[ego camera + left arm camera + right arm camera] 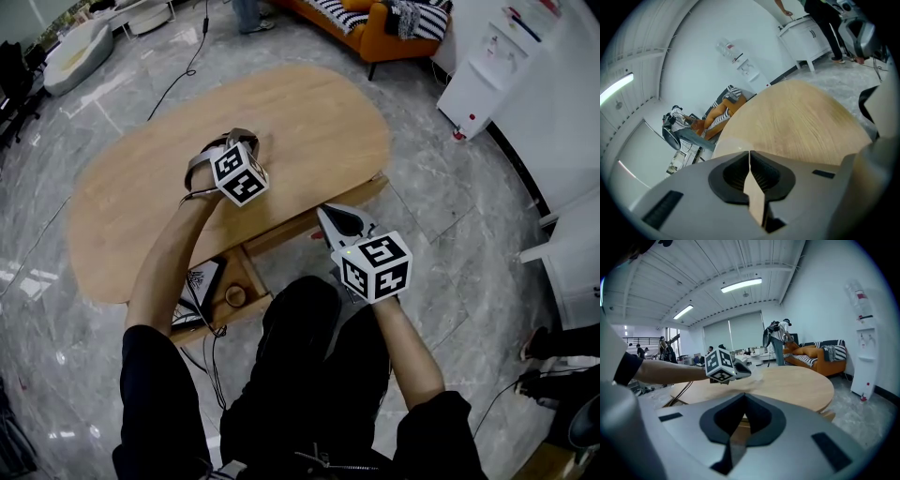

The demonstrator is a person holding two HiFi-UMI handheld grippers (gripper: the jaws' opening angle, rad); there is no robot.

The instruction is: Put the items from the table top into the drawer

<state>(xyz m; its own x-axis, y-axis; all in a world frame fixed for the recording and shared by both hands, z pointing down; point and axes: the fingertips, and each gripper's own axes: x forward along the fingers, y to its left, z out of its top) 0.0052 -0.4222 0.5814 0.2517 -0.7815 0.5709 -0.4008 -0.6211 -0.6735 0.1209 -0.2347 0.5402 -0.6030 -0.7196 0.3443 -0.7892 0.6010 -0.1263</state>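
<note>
**Head view: left jaws shut over the table, drawer standing open**

Head view showed the wooden table [309, 122] spreading ahead of both pairs of jaws. Below and behind the left jaws, under the table's near edge, the drawer [255, 277] stood pulled out, probably so things could be dropped straight in. A booklet [202, 281] and a small round thing [235, 296] lay inside. The left gripper [750, 157] had its jaws pressed together and angled down at the tabletop. Just beyond their tips sat a pale, see-through thing [723, 146], likely the item to be moved; whether they pinched its edge could not be told. The right gripper [743, 398], jaws together and empty, hung short of the table edge, seemingly kept out of the way.
</note>
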